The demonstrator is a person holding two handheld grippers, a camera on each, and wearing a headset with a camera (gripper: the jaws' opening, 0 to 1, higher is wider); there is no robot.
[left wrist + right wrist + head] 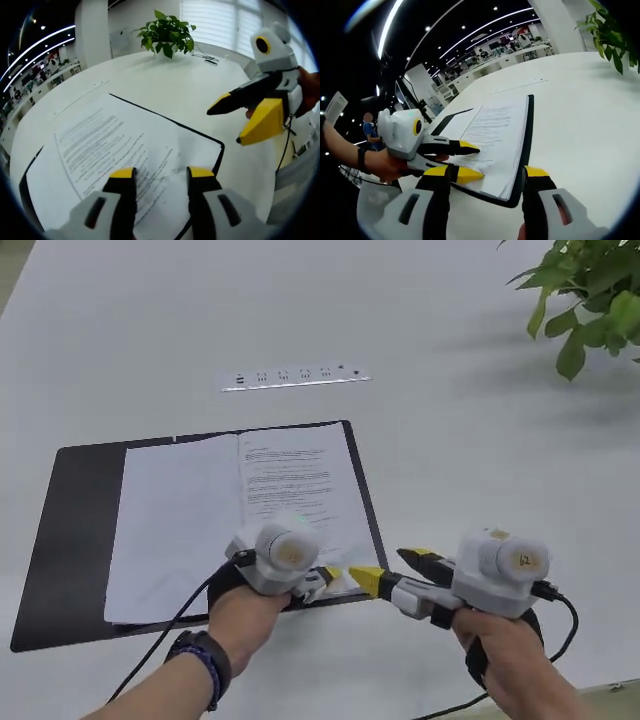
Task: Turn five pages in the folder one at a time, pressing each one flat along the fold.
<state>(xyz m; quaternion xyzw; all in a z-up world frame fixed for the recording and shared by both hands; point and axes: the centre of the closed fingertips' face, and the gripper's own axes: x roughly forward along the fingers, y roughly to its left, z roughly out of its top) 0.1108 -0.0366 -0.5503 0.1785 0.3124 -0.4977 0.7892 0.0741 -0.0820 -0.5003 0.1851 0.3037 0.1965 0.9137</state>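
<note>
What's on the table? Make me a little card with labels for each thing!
folder: black, open flat on the white table
printed page: right side of folder
blank page: left side
left gripper: open, over the printed page's near corner
right gripper: open, just beside the folder's near right corner
plant: far right on table

My left gripper (325, 578) sits low in my left hand (245, 615), jaws parted, tips pointing toward my right side. My right gripper (390, 568), held in my right hand (500, 635), points back at it, jaws spread wide, tips near the left one's but apart. Dark wristband (200, 652) on my left wrist.
</note>
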